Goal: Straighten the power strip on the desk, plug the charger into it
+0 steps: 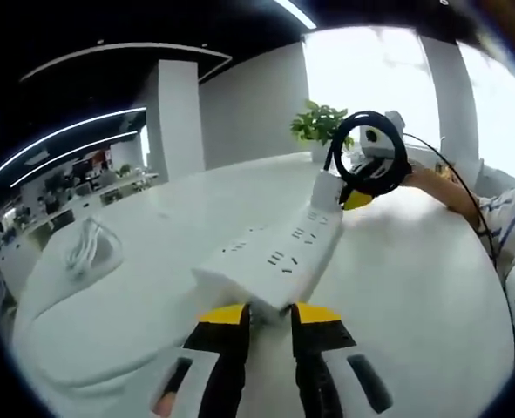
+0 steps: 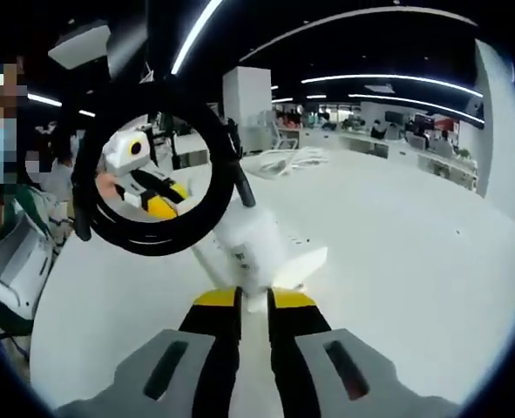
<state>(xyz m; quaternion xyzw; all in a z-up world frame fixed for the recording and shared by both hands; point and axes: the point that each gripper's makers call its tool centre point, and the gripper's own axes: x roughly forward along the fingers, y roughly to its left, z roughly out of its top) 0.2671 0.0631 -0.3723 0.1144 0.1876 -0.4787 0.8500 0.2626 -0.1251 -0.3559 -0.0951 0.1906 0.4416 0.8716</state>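
Currently: both grippers clamp the power strip [image 1: 274, 257].
Left gripper [image 1: 270, 315] and right gripper [image 2: 254, 300] hold opposite ends; rotate together, minding the coiled black cable [image 2: 157, 170].

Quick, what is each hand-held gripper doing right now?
Left hand-held gripper: closed on one end of the power strip.
Right hand-held gripper: closed on the power strip's other end.
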